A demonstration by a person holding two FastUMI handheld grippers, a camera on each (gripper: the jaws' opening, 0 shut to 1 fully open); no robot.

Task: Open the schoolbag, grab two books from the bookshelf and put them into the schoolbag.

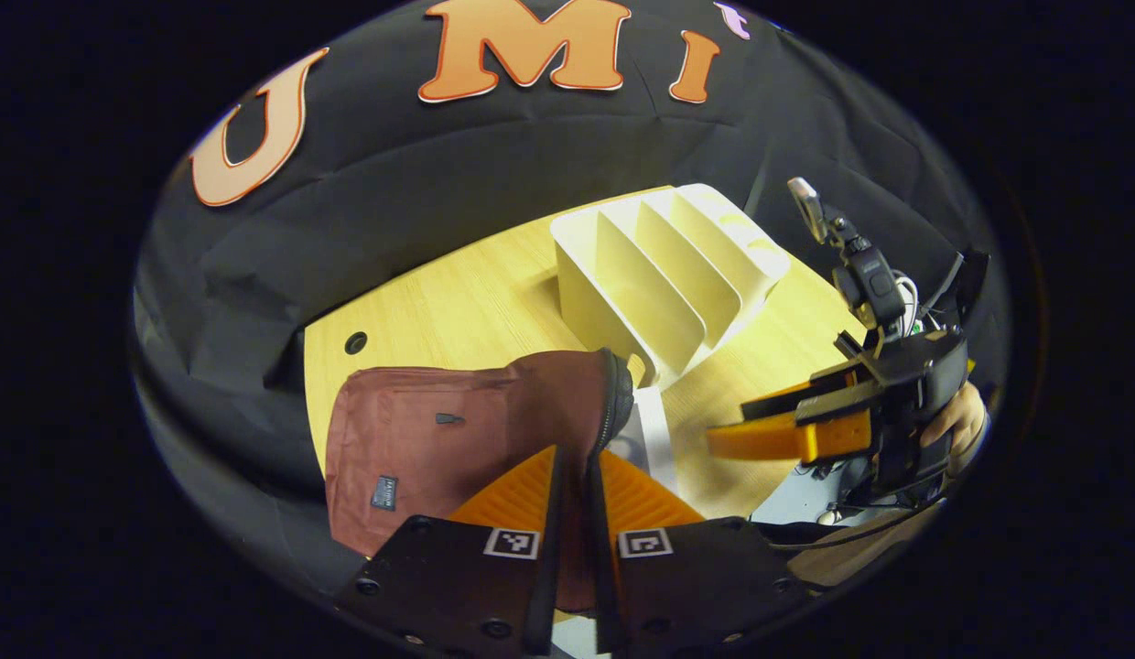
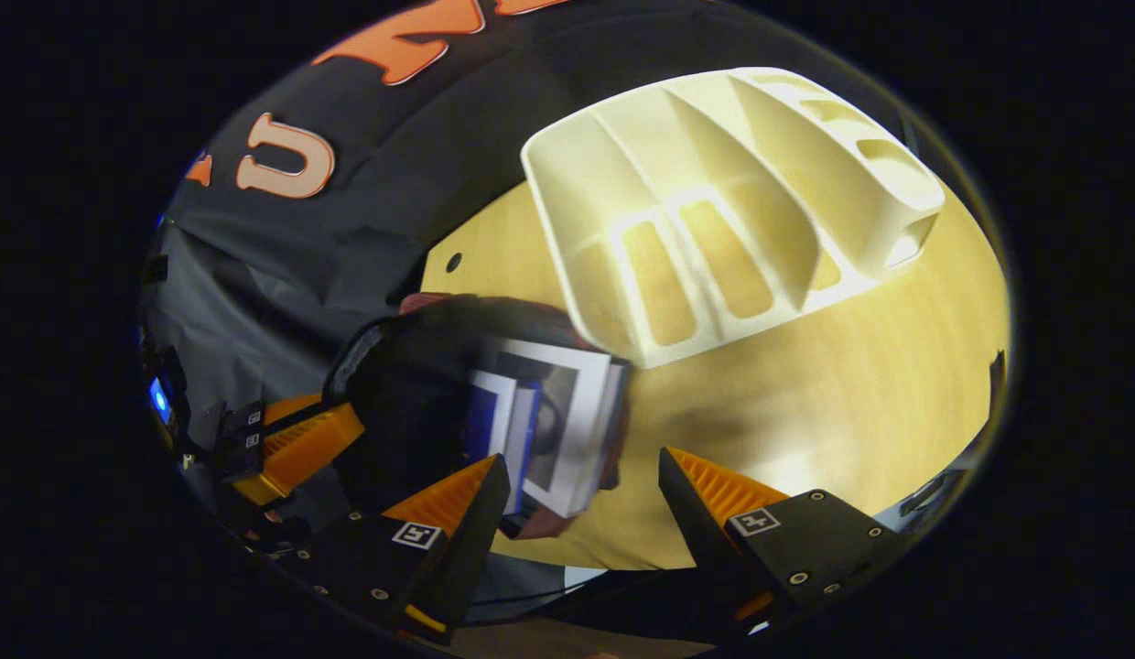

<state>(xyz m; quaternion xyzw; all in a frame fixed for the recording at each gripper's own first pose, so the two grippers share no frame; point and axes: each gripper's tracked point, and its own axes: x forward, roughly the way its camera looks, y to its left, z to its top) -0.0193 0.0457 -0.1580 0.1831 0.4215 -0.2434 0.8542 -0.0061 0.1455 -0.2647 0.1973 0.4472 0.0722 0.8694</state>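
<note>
I see the pale wood-grain counter (image 1: 476, 302) carrying the cream plastic bookshelf (image 1: 664, 275), its slanted dividers standing bare. Beside it lies the soft maroon fabric schoolbag (image 1: 439, 439), mouth unzipped; in the right gripper view two white-edged books (image 2: 549, 421) sit inside that opening. My left gripper (image 1: 572, 476) is clamped on the bag's zippered rim. My right gripper (image 2: 581, 480) has its ribbed fingers spread apart, holding nothing, just before the bag's mouth.

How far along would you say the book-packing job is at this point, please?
Nearly finished. The bag is open with two books sticking out of its mouth, and the shelf holds no books. The left gripper is shut on the bag's rim; the right gripper is open and holds nothing. Left: perhaps pushing the books fully in.
</note>
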